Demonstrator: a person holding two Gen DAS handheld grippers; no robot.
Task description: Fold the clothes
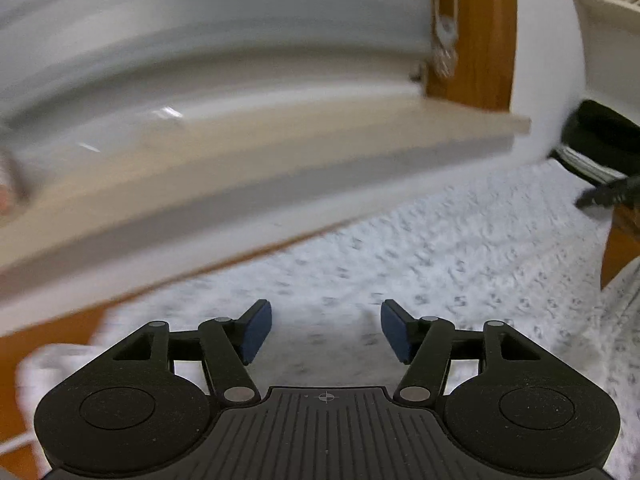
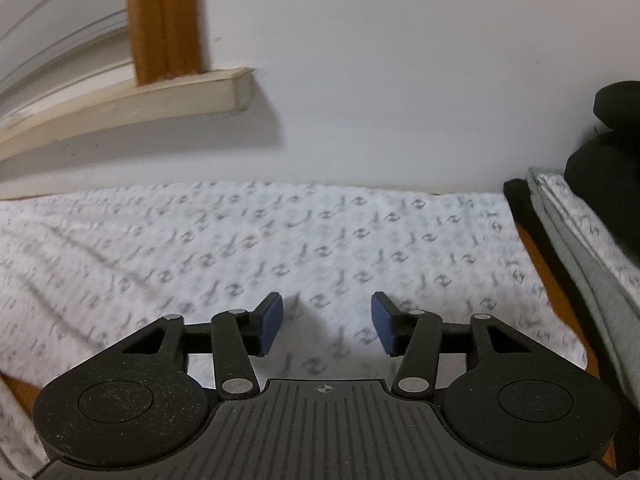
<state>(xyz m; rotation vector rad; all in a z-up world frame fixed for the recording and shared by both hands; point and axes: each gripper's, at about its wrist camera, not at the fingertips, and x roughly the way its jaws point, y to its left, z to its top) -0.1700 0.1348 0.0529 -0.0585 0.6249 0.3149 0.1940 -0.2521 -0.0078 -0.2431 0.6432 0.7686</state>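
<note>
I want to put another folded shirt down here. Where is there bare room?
Little: the printed white cloth covers most of the surface. Bare wood shows only between it and the crowded folded stack on the right.

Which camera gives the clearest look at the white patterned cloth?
The right wrist view: the white patterned cloth lies flat and its grey print is fairly sharp, spreading across the frame. In the left wrist view the same cloth is motion-blurred and partly cut off by the window sill.

Right gripper (image 2: 327, 322) is held with jaws apart, empty, over patterned white garment (image 2: 280, 248); folded stack (image 2: 576, 240) is seen at its right.
</note>
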